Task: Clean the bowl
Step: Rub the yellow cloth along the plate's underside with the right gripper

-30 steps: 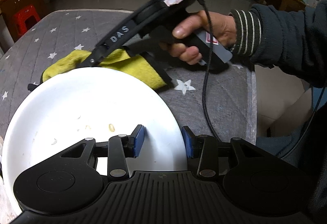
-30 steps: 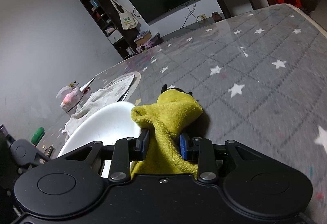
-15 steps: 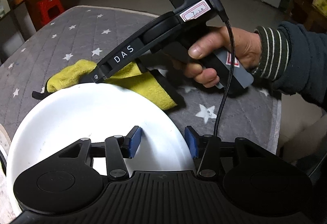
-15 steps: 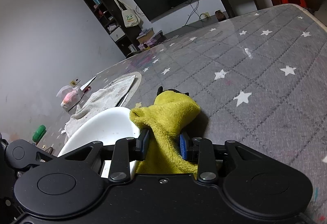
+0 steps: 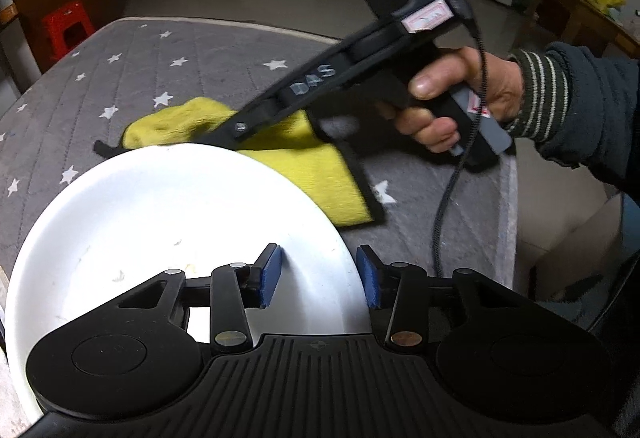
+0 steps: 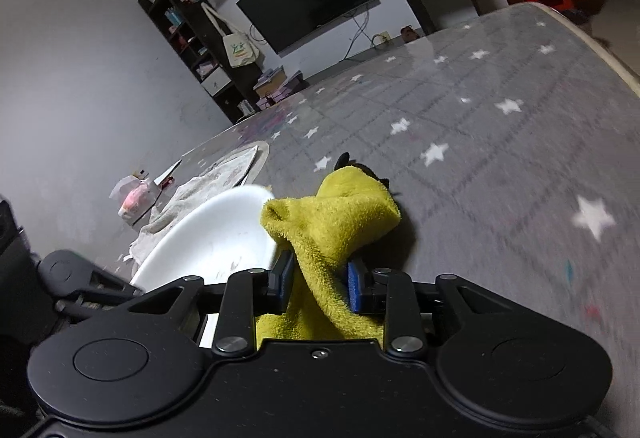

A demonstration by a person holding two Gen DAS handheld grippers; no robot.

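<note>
Hiding bowl [image 5: 168,222] rim: yellow cloth [image 5: 304,166]

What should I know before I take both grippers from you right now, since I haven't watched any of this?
Left gripper: jaws closing, with the white bowl's rim between the pads; the bowl is tipped up off the star-patterned table.
Right gripper: shut on the yellow cloth, which bunches just past the bowl's far rim and partly rests on the table.
Done: bowl and cloth are both in hand.
Left: small food specks show inside the bowl. Bring the cloth over the rim and wipe the inside, then set both down.
</note>
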